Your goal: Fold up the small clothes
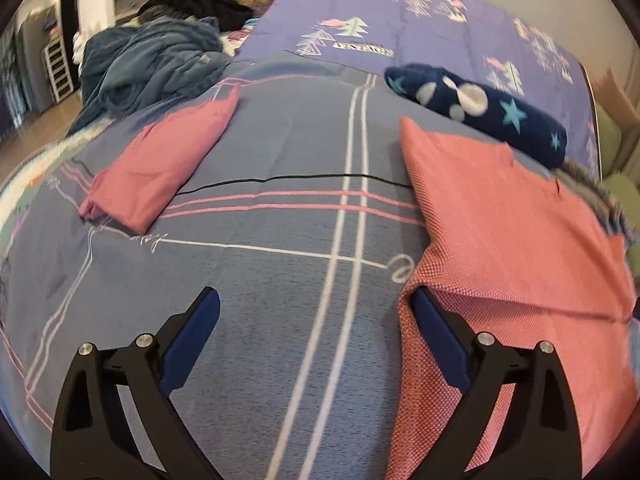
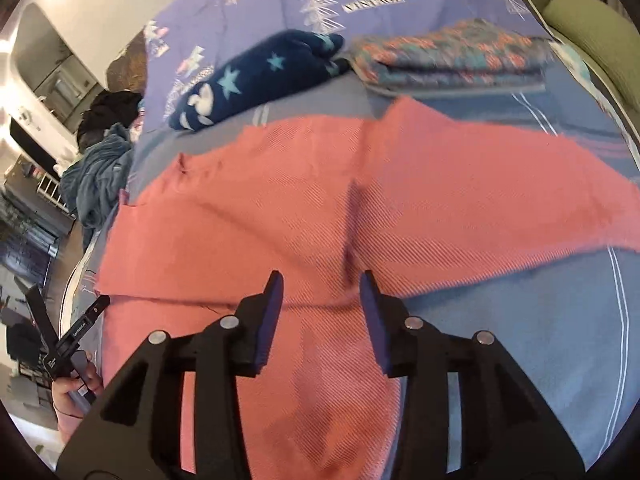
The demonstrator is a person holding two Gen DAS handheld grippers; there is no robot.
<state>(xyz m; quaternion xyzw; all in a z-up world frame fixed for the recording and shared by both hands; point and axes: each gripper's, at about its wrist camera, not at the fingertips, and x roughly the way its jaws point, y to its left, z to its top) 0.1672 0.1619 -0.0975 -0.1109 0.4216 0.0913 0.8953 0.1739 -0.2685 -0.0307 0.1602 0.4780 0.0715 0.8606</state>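
pink garment (image 2: 304, 208) lies spread; bedsheet (image 2: 372, 2) lettering unreadable.

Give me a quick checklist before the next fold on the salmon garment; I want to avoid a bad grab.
1. Left gripper open: ok, fingers spread wide.
2. Right gripper open: ok, fingers apart, nothing between them.
3. Salmon garment within reach: ok, its edge lies against the left gripper's right finger and it spreads under the right gripper.
4. Garment lying flat: not ok, a crease runs up its middle and one flap is already turned over.
5. Space on the bedspread for folding: ok, the folded pink piece and navy star fleece lie apart.
6. Layers at the near edge: cannot tell.
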